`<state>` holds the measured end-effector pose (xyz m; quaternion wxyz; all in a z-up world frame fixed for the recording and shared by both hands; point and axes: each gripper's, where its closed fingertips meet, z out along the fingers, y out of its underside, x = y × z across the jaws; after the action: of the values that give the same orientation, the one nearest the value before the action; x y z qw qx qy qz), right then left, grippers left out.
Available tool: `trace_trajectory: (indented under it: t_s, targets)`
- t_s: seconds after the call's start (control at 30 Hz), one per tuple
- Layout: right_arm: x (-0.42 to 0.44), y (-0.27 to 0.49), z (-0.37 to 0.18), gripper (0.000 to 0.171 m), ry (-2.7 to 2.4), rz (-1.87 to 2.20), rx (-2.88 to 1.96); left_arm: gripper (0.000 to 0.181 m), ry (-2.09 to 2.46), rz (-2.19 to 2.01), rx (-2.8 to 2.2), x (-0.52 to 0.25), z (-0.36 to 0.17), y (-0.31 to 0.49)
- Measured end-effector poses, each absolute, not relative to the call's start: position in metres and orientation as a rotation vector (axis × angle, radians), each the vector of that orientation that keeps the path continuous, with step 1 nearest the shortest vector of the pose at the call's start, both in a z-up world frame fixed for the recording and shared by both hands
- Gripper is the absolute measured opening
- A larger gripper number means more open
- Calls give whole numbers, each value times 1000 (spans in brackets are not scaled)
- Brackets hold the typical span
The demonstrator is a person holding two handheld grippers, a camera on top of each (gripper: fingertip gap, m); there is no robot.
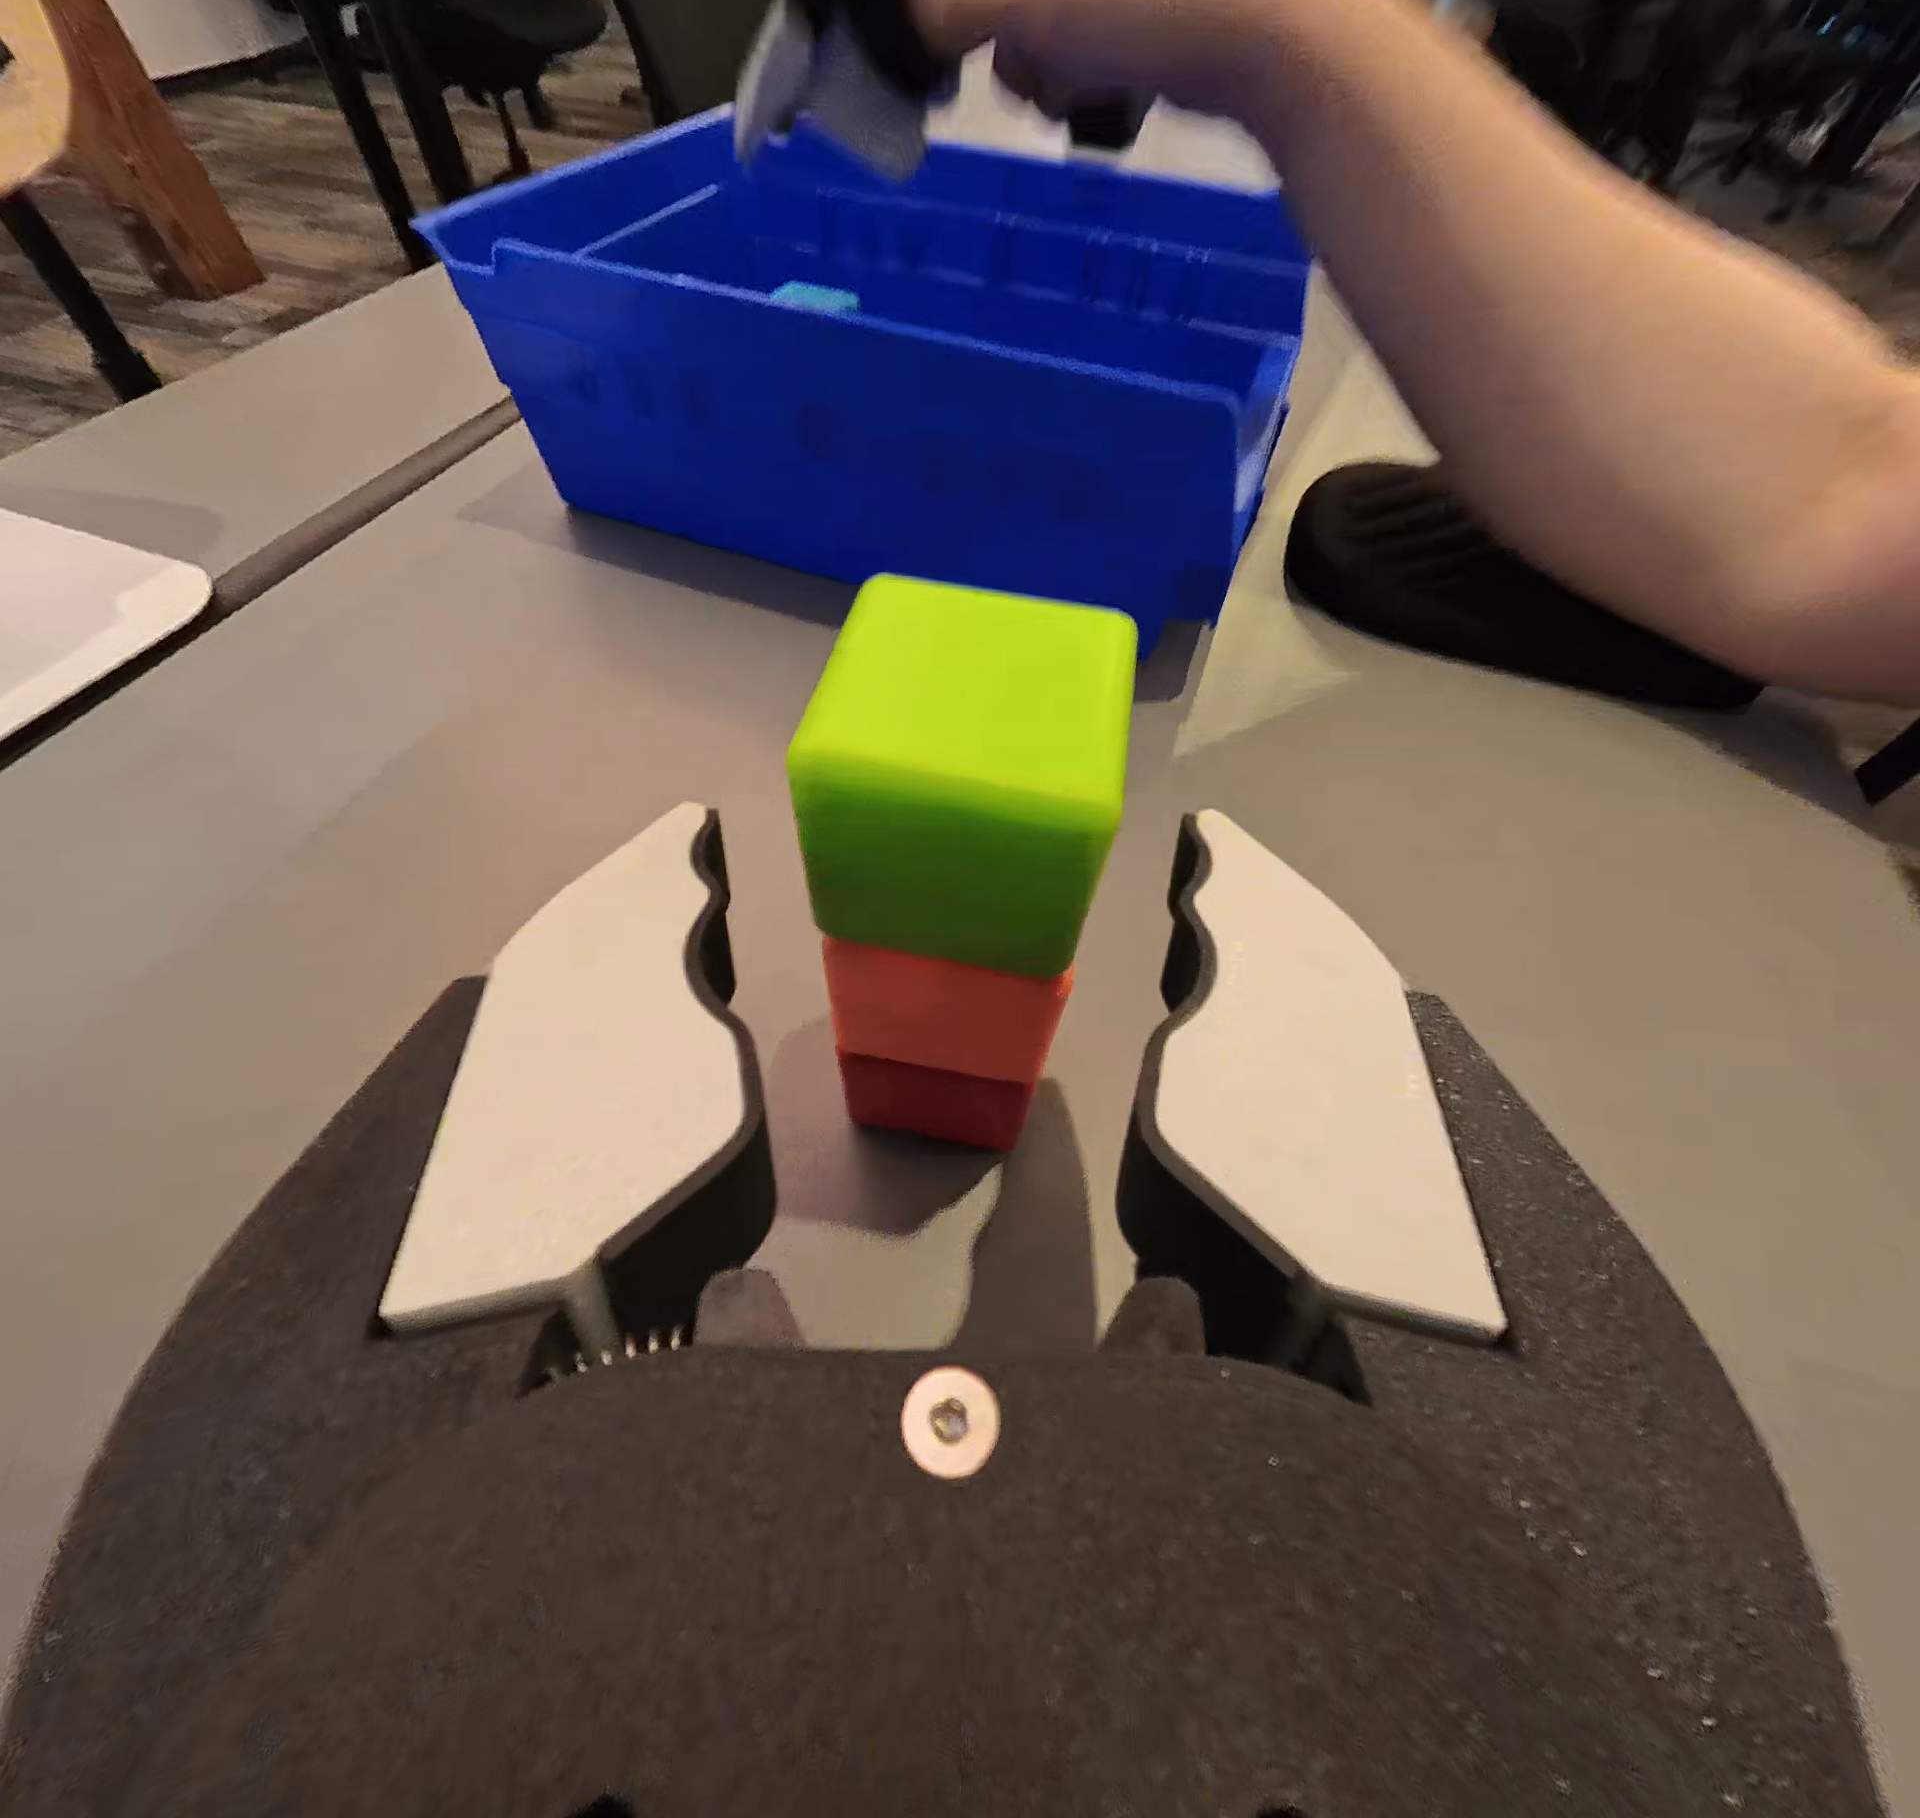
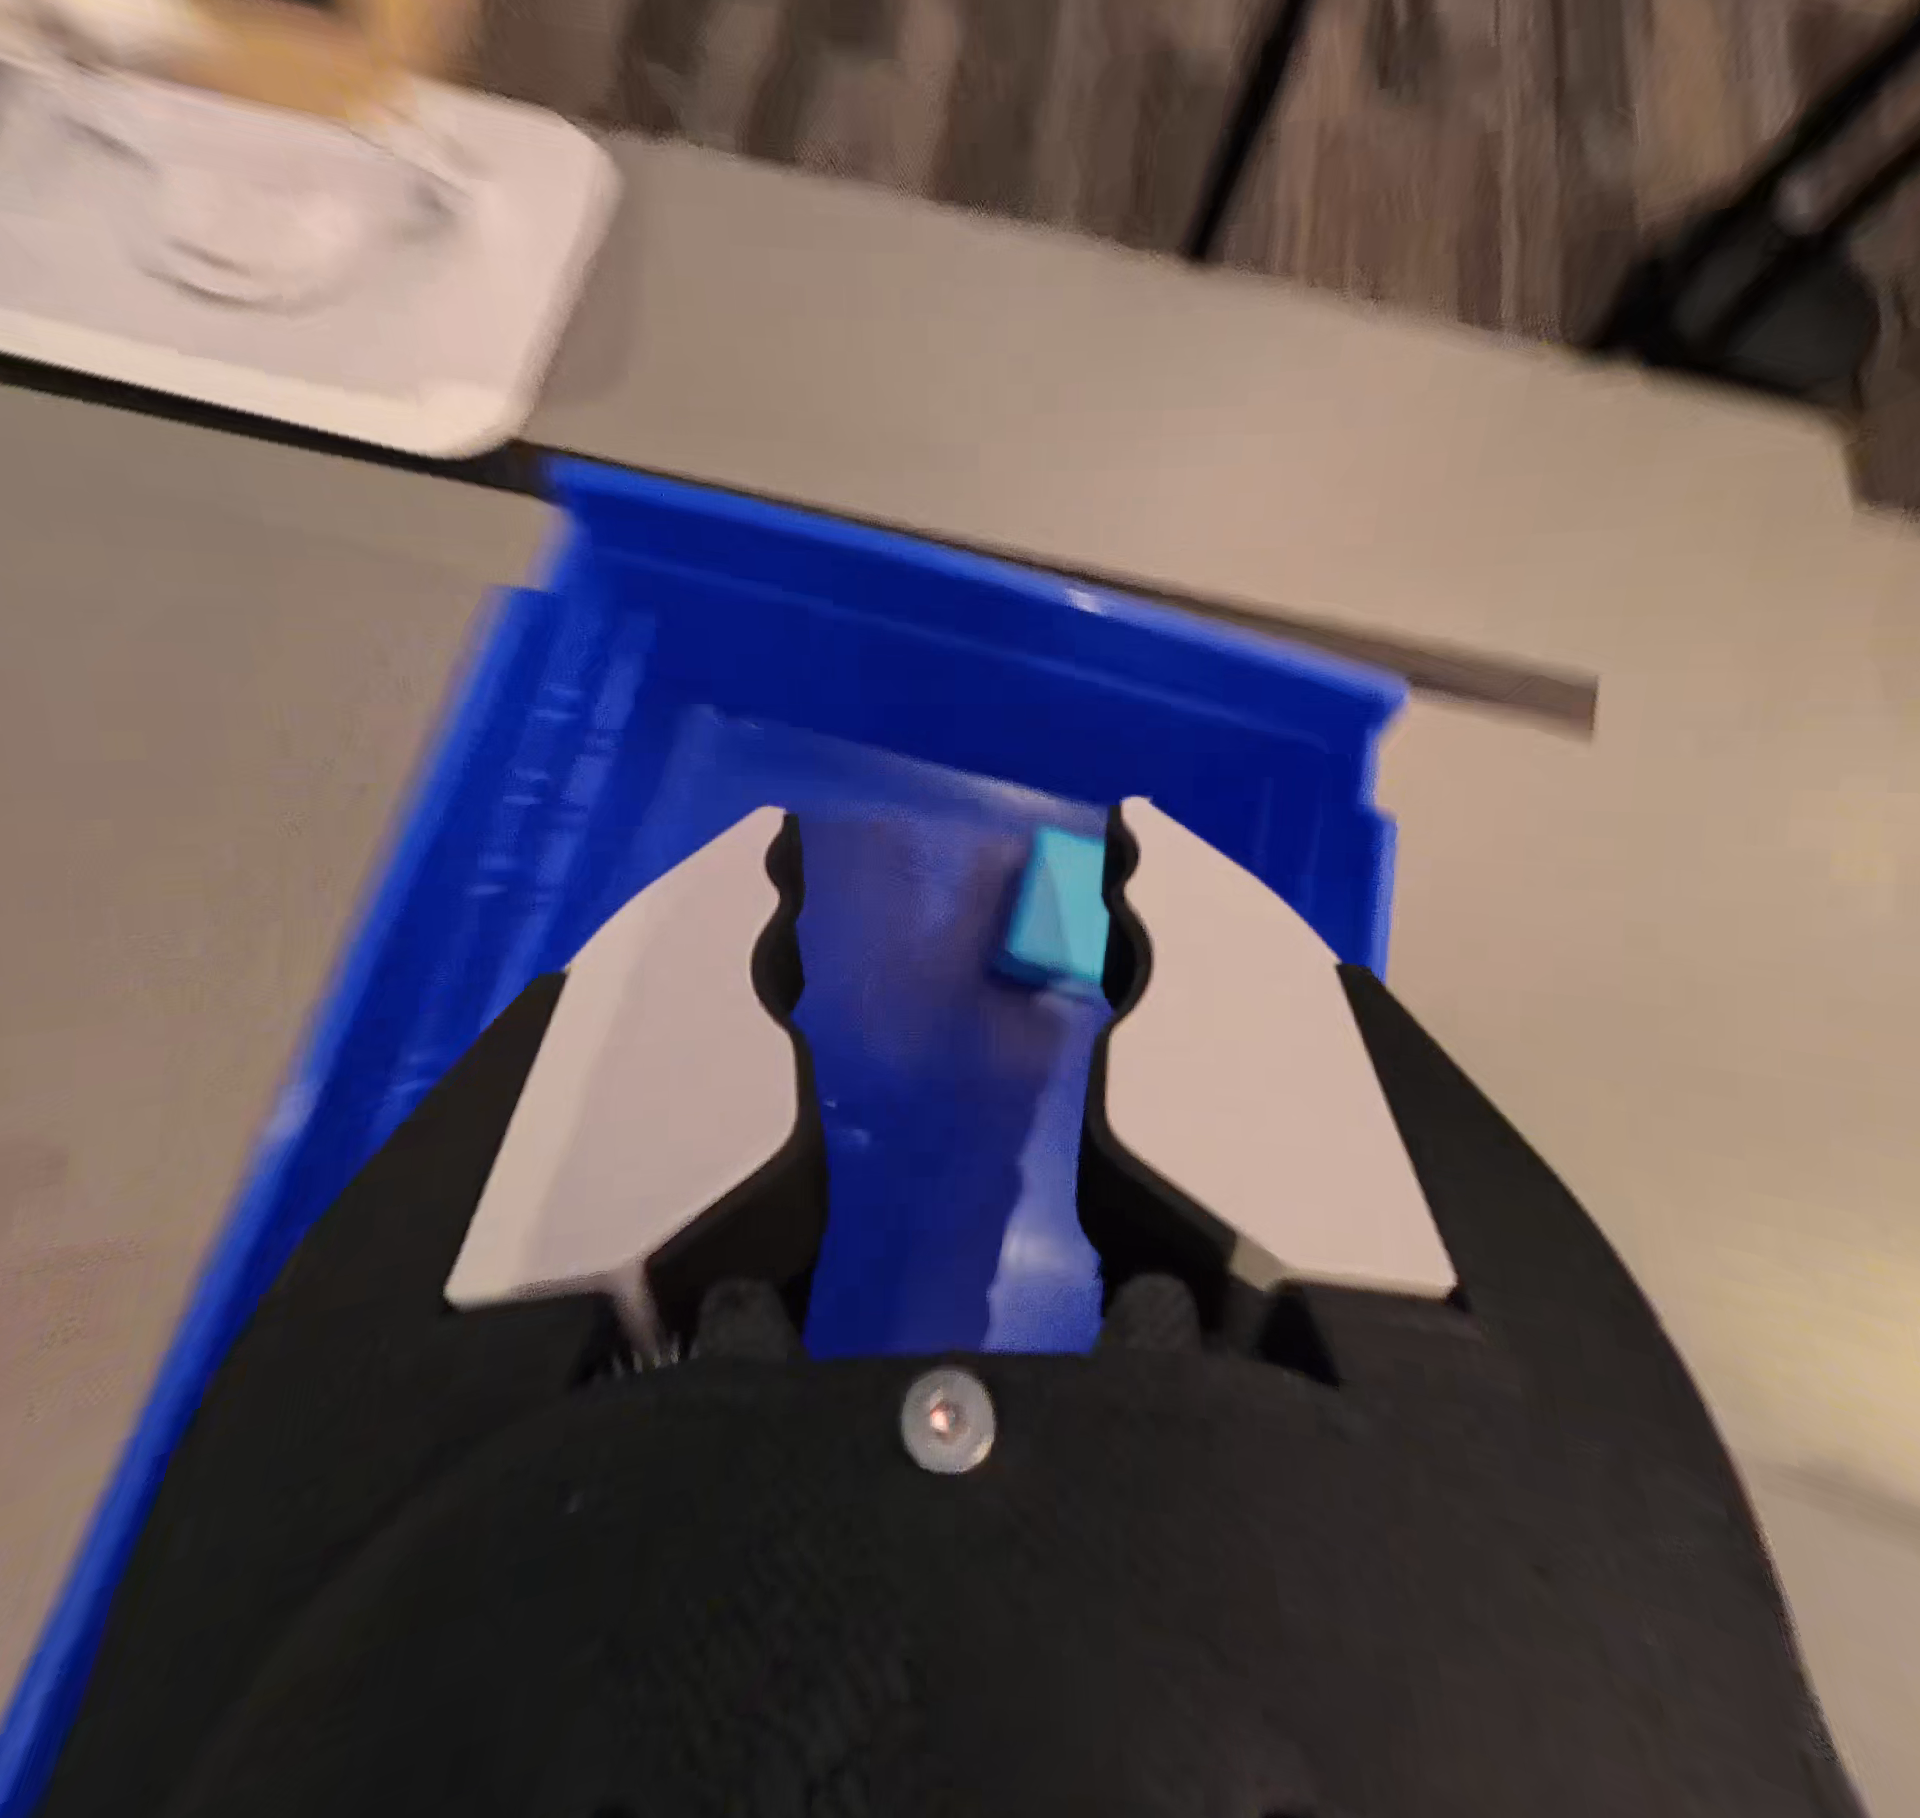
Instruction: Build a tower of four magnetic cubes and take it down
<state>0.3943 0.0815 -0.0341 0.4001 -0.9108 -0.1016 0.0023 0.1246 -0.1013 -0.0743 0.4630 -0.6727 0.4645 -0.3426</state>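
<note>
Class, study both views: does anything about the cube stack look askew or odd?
Yes. The green cube sits slightly twisted and offset on the orange cube, which overhangs the red cube, so the edges do not line up.

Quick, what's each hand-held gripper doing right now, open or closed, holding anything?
Left hand-held gripper: open, empty, straddling the cube tower.
Right hand-held gripper: open, empty, above the light blue cube in the blue bin.

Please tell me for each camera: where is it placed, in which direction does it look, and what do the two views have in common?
Left wrist view: on the left claw, looking level across the grey table at the cube tower; a forearm shows.
Right wrist view: on the right claw, looking down into the blue bin at the light blue cube.
Shared: bin, cube, table.
</note>
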Motion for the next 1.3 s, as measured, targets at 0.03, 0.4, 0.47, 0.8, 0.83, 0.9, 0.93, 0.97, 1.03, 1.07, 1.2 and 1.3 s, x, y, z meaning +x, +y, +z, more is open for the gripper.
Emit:
trace_trajectory:
  t_s: [0.03, 0.4, 0.47, 0.8, 0.83, 0.9, 0.93, 0.97, 1.03, 1.07, 1.2, 1.3]
  targets:
    - [377, 76, -13, 57, -347, 53, -2227, 82, 1160, -806, -1673, 123, -80, -100]
    - [148, -92, 12, 65, -1658, 767, -1581, 61, 1197, -728, -1760, 125, -109, -98]
    - [133, -95, -5, 66, -1730, 709, -1587, 53, 1192, -785, -1753, 127, -108, -101]
    - [99, -104, -51, 72, -1861, 626, -1677, 52, 1226, -810, -1732, 127, -109, -102]
    - [99, -104, -54, 71, -1869, 619, -1685, 52, 1229, -810, -1731, 127, -108, -103]
    - [99, -105, -59, 69, -1882, 609, -1710, 52, 1231, -813, -1729, 128, -108, -103]
    - [100, -104, -61, 68, -1887, 594, -1719, 52, 1231, -814, -1728, 128, -108, -103]
    - [101, -102, -63, 65, -1890, 574, -1725, 52, 1231, -815, -1727, 128, -108, -103]
    - [100, -104, -66, 51, -1911, 574, -1719, 52, 1231, -815, -1727, 128, -108, -103]
    - [100, -105, -65, 50, -1918, 586, -1712, 52, 1230, -814, -1728, 127, -109, -103]
    - [101, -105, -66, 50, -1923, 574, -1724, 52, 1236, -810, -1732, 128, -109, -103]
    - [100, -105, -65, 50, -1917, 575, -1734, 52, 1239, -813, -1734, 127, -109, -103]
